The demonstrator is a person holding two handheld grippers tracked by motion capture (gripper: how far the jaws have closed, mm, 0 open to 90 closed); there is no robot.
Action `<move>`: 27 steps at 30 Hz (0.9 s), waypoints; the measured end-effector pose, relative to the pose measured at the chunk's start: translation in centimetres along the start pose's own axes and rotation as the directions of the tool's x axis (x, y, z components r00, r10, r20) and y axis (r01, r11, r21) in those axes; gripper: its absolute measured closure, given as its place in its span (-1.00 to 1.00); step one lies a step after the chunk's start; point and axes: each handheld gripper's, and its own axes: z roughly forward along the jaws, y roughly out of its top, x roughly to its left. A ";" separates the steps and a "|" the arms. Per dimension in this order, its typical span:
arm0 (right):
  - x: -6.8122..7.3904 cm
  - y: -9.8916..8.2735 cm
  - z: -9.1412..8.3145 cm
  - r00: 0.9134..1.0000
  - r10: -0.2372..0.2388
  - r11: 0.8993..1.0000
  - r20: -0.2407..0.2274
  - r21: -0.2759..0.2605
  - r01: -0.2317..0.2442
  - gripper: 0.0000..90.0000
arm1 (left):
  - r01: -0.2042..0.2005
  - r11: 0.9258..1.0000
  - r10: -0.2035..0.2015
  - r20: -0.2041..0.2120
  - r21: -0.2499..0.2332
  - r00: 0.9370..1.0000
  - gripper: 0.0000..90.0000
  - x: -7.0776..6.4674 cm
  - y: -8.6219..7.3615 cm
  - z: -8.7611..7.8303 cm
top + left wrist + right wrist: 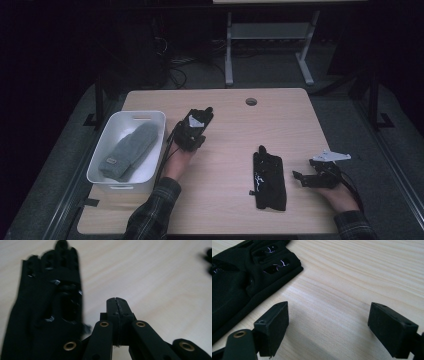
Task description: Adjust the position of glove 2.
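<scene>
Here the wooden surface (pixel 280 125) carries everything, a light rectangle with a small round hole near its far edge. At its left edge stands a white bin (pixel 150 120), and inside it lies a grey mitten (pixel 127 150), cuff toward the person and a small tag on that cuff.

Right of centre, near the front, a black glove (pixel 269 180) lies flat on the wood with its fingers pointing away (the right claw view shows cut-outs across its back, and thin white threads in them).

The left claw (pixel 202 114) sits just right of the bin, held in the person's left hand (pixel 176 161) at the end of a plaid sleeve; in its own view the two jaws are pressed together with nothing between them, and a second black glove (pixel 47 305) hangs blurred close beside them on the left.

The right claw (pixel 298 178) rests near the surface's right edge, just right of the flat glove and apart from it, jaws spread wide over bare wood.
</scene>
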 end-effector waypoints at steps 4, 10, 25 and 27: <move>0.0 0.0 0.0 1.000 0.001 1.000 0.000 0.000 -0.001 -0.63 | 0.022 1.000 -0.022 -0.047 0.001 0.999 0.99 1.5 0.9 1.5; 0.0 0.0 0.0 1.000 0.005 1.000 0.002 0.000 -0.005 -0.63 | 0.039 0.999 -0.037 -0.102 0.016 0.994 0.99 3.0 1.5 3.6; 0.0 0.0 0.0 1.000 0.010 1.000 0.009 0.000 -0.010 -0.63 | 0.036 0.997 -0.032 -0.063 0.061 0.997 0.99 3.5 1.1 5.5; 0.0 0.0 0.0 1.000 0.011 1.000 0.010 0.000 -0.011 -0.63 | 0.024 0.998 -0.021 -0.041 0.063 0.999 0.99 3.0 1.1 5.5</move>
